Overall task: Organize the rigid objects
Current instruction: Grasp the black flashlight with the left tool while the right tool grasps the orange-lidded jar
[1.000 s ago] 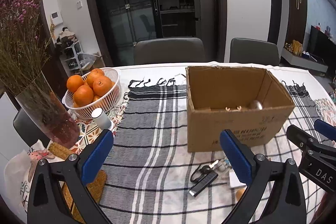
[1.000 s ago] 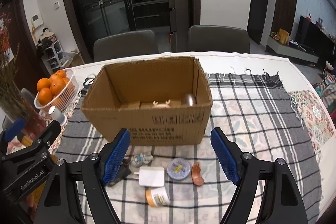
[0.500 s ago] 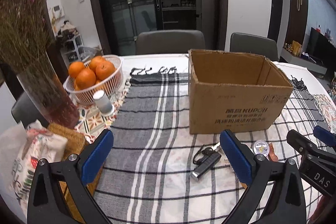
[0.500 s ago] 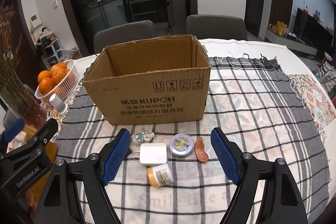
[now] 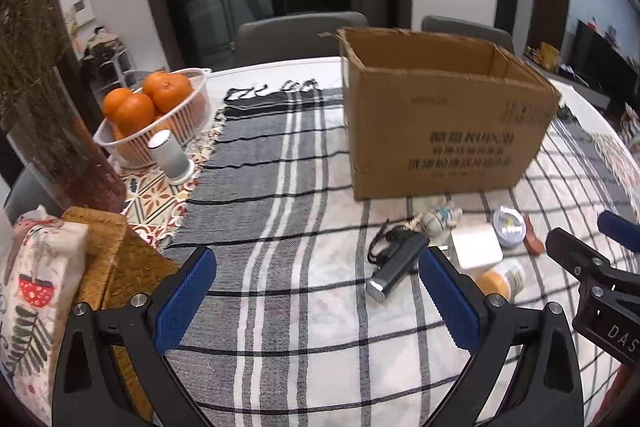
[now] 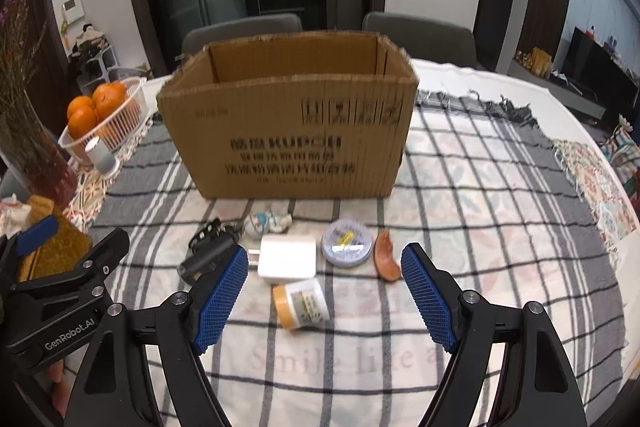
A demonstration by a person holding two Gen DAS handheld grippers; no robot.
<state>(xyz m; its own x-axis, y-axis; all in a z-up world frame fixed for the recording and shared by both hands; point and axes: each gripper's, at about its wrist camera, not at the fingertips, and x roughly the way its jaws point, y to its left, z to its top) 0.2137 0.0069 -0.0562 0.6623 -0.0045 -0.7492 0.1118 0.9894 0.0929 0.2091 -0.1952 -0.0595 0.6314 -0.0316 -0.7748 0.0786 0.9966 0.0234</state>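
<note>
An open cardboard box (image 6: pixel 288 131) (image 5: pixel 440 123) stands on the checked tablecloth. In front of it lie a white charger (image 6: pixel 287 258) (image 5: pixel 476 247), a round tin (image 6: pixel 347 242) (image 5: pixel 509 227), a small yellow-lidded jar (image 6: pixel 301 303) (image 5: pixel 500 281) on its side, a brown curved piece (image 6: pixel 386 261), a small figurine (image 6: pixel 269 222) (image 5: pixel 438 221) and a black key fob with keys (image 6: pixel 206 253) (image 5: pixel 394 261). My right gripper (image 6: pixel 322 297) is open just before the jar and charger. My left gripper (image 5: pixel 316 301) is open, left of the key fob. Both are empty.
A white basket of oranges (image 5: pixel 160 115) (image 6: pixel 104 115), a small white cylinder (image 5: pixel 168 157) and a glass vase of dried flowers (image 5: pixel 52 131) stand at the left. A woven mat and printed cloth bag (image 5: pixel 44 267) lie at the near left. Chairs stand behind the table.
Both grippers have come down and closer to the table; the box's inside is no longer visible. The small objects now lie nearer the fingers. Both stay open.
</note>
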